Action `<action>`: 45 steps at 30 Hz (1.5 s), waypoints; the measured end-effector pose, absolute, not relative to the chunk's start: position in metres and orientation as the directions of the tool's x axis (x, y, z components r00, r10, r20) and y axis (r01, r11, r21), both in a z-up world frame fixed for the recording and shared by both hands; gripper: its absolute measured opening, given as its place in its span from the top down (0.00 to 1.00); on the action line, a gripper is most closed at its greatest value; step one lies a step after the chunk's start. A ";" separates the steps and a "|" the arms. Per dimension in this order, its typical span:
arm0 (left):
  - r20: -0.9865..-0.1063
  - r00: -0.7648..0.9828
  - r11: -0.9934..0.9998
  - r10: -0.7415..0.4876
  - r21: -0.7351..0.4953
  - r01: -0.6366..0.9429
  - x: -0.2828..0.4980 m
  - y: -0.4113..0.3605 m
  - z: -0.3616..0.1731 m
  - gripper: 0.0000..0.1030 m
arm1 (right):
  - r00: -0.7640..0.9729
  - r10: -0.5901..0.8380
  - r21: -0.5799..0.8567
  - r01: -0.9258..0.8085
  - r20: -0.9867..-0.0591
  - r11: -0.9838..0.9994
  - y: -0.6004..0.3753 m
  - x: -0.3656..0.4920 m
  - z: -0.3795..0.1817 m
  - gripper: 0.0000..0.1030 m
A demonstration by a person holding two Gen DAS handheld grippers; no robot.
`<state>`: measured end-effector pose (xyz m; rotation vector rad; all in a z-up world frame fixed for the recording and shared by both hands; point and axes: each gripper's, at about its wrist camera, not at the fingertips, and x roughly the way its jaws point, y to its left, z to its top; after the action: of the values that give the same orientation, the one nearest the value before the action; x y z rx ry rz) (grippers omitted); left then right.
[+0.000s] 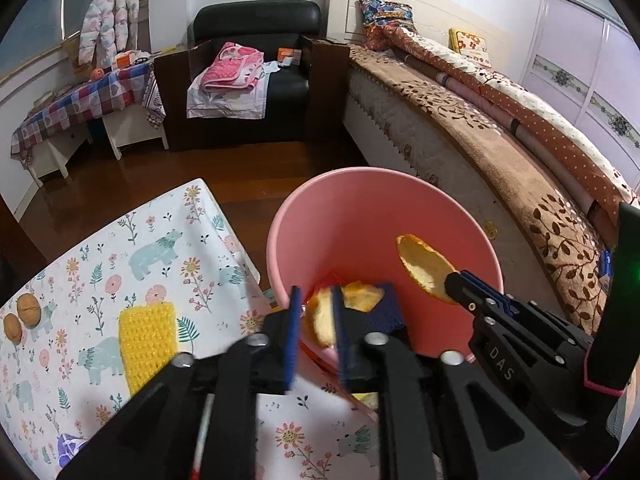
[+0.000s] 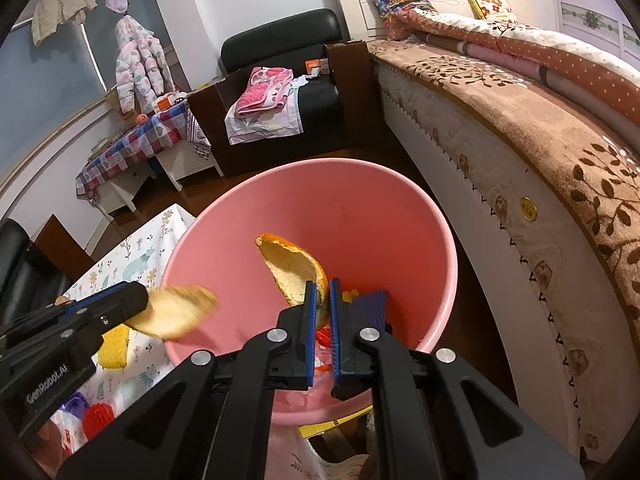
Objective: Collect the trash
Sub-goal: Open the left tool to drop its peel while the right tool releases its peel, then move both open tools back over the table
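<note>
A pink bin (image 1: pixel 384 216) stands on the floor between the table and the bed; it also shows in the right wrist view (image 2: pixel 320 208). Orange, red and blue trash lies at its bottom (image 1: pixel 362 296). My left gripper (image 1: pixel 316 320) is over the bin's near rim with its jaws a little apart, and a blurred piece of orange peel (image 1: pixel 322 320) sits between them; it also shows in the right wrist view (image 2: pixel 176 312). My right gripper (image 2: pixel 323 304) is shut on a larger orange peel (image 2: pixel 290 272), held over the bin's inside; the left wrist view shows that peel (image 1: pixel 426 268) too.
A table with a floral bear cloth (image 1: pixel 120 280) is left of the bin, holding a yellow knitted pad (image 1: pixel 148 344) and two walnuts (image 1: pixel 28 312). A bed (image 1: pixel 500 128) runs along the right. A black armchair (image 1: pixel 256 80) with clothes stands behind.
</note>
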<state>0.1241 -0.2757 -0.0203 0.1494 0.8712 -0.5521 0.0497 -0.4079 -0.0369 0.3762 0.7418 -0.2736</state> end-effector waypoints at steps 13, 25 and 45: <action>-0.741 0.520 0.853 -0.425 -0.136 0.504 0.120 -0.260 -0.014 0.60 | 0.697 -0.118 0.215 0.371 -0.708 0.903 -0.401 0.055 -0.039 0.78; -0.727 0.535 0.867 -0.429 -0.166 0.470 0.110 -0.229 -0.009 0.60 | 0.706 -0.110 0.201 0.343 -0.700 0.918 -0.387 0.051 -0.032 0.74; -0.708 0.617 0.926 -0.343 -0.147 0.346 0.086 -0.146 0.002 0.60 | 0.717 -0.043 0.164 0.216 -0.696 0.963 -0.333 0.037 -0.016 0.74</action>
<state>0.0862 -0.1459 0.0021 0.0041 0.8144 -0.3970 0.0366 -0.3330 -0.0164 0.2412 0.7593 -0.1447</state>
